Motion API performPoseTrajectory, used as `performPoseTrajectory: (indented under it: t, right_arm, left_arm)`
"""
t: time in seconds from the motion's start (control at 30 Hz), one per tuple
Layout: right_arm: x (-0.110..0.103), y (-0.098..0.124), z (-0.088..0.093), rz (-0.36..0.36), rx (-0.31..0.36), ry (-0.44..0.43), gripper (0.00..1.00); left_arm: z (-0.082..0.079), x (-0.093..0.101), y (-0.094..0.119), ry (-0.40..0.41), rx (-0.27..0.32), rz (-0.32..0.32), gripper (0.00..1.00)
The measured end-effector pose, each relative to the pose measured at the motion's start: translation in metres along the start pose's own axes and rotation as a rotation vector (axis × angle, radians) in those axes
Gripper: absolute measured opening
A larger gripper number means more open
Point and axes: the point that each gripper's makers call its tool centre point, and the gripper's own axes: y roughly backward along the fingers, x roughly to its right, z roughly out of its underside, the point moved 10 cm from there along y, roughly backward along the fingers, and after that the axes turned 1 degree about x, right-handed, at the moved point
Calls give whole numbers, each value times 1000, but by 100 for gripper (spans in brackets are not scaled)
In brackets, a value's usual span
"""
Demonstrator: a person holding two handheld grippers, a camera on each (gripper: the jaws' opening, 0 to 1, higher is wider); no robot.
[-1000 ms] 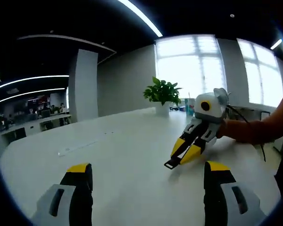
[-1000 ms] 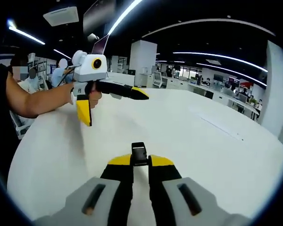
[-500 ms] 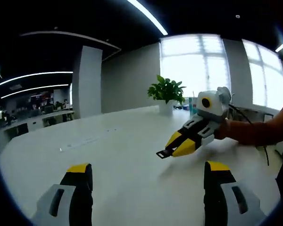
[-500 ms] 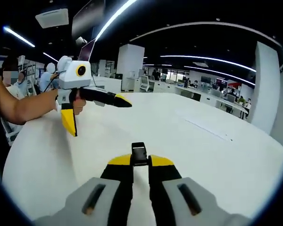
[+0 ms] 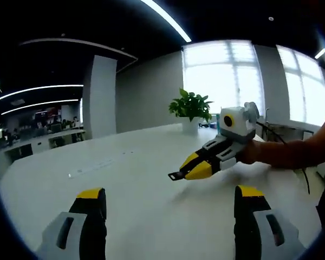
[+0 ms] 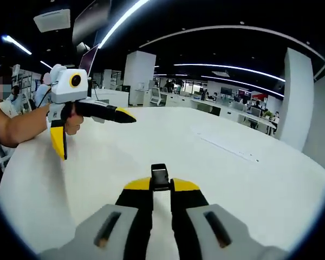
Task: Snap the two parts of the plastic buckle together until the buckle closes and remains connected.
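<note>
— While the left tool (image 5: 168, 216) hangs empty with its jaws spread wide over the white table (image 5: 135, 179), where is the buckle?
— One black buckle part (image 6: 159, 176) sits pinched between the closed jaws of the right tool (image 6: 161, 187), lifted above the table.
— And its mate?
— Can't be made out. By my reading the step is still gathering parts; next, the left tool must find and grip the other half.

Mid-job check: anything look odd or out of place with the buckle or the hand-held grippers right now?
One thing: the right hand-held gripper is shut on a black buckle part, held above the white table. The left hand-held gripper is open and holds nothing. I cannot see a second buckle part. Nothing looks damaged.
</note>
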Motion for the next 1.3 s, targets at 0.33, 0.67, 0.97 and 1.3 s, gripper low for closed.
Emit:
performPoseTrajectory:
  t: [0.33, 0.67, 0.97, 1.3]
  right_arm:
    - [11, -9, 0, 34, -4, -6, 9]
    - [24, -10, 7, 62, -16, -35, 9]
    - [34, -19, 4, 82, -17, -57, 9]
    - [46, -38, 0, 100, -22, -56, 9]
  left_arm:
    - [1, -3, 3, 18, 6, -21, 100]
    - [-1, -10, 1, 8, 11, -32, 100]
    - [1, -10, 0, 5, 8, -28, 100]
    - [1, -11, 2, 10, 11, -35, 100]
